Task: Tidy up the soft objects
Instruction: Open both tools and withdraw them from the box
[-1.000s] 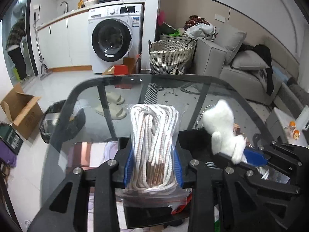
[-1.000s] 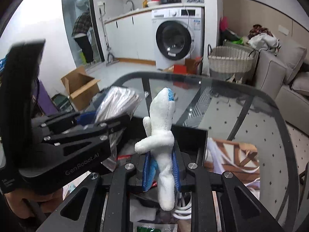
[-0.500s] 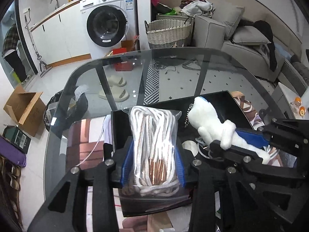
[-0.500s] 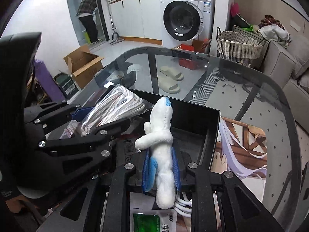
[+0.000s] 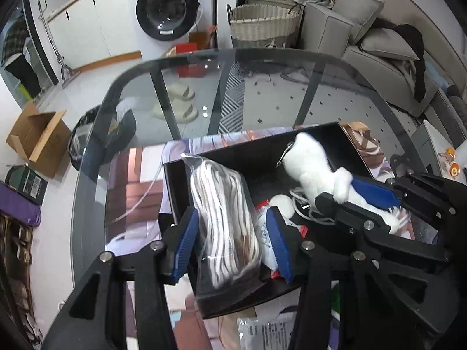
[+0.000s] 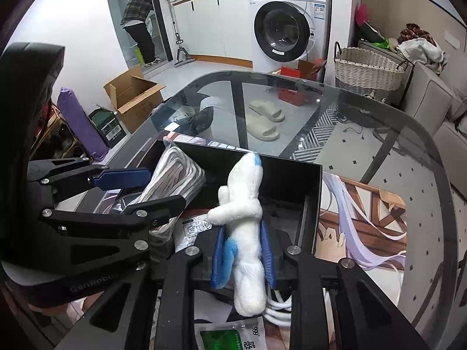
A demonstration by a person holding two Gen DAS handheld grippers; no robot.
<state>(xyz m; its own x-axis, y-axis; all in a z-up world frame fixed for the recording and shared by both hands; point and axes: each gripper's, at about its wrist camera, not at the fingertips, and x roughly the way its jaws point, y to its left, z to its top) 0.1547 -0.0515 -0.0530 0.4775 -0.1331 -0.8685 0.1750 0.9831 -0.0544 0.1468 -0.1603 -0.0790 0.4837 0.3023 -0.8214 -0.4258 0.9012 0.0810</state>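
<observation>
Left tool (image 5: pixel 230 242): blue pads now stand apart, no longer pinching the clear zip bag of coiled white rope (image 5: pixel 224 221). Bag leans loose between the pads, low centre of the left wrist view, its lower end over the near wall of the black rectangular box (image 5: pixel 175 180). Half a second ago the pads were pressed on both sides of it. Judgement: release is done or nearly so; the bag looks only partly inside and may tip out over the near wall.

Right tool (image 6: pixel 242 250): closed on the white plush toy with blue tips (image 6: pixel 245 204), gripped at mid-body, head pointing up-frame. Toy has come lower and further over the box than before; it hangs above the box interior, centre of the right wrist view.

Box sits on the glass table (image 6: pixel 364 122), on a printed mat (image 6: pixel 364 218). White cable and packets already lie inside.

Judgement: next, lower the toy and let go.
</observation>
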